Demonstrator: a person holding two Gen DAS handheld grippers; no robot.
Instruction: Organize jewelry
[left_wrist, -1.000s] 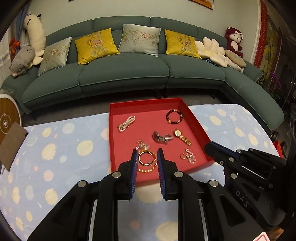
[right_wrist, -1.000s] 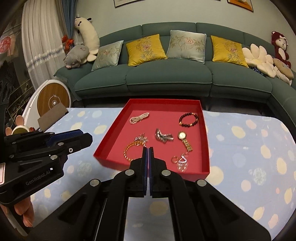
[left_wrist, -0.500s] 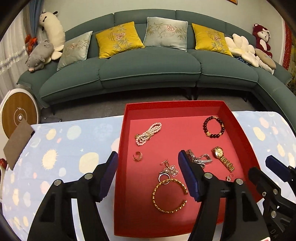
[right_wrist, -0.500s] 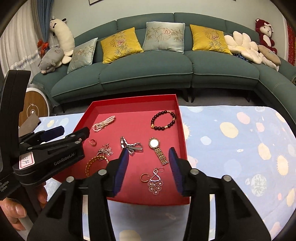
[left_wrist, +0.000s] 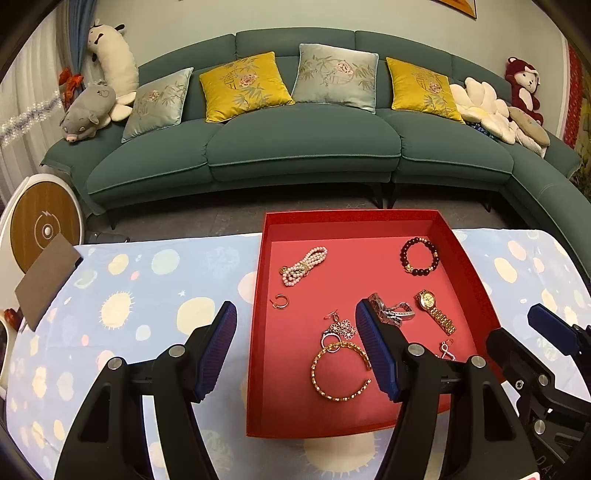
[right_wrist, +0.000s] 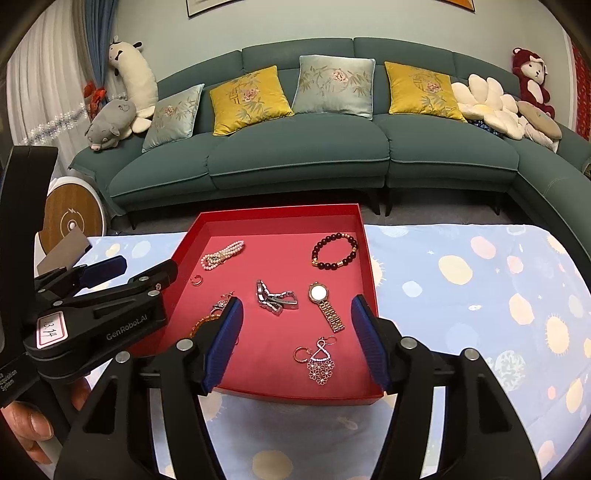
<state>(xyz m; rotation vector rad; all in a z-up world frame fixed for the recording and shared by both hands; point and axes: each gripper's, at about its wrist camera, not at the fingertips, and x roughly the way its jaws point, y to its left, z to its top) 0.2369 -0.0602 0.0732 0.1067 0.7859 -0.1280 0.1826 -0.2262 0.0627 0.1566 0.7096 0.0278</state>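
A green sofa (left_wrist: 295, 147) backs a worktop (left_wrist: 129, 295) under a blue spotted cloth, with a red tray (left_wrist: 258, 332) as the landmark. Inside the tray lie a gold bangle (left_wrist: 340, 373) at its near edge, a pearl bracelet (left_wrist: 303, 266) at far left and a gold watch (right_wrist: 325, 304) toward its right wall. Both the left claw (left_wrist: 295, 354) and right claw (right_wrist: 297, 343) hang wide, holding nothing. The bangle looks stiff, light and slippery; pinching its rim across the band seems safest.
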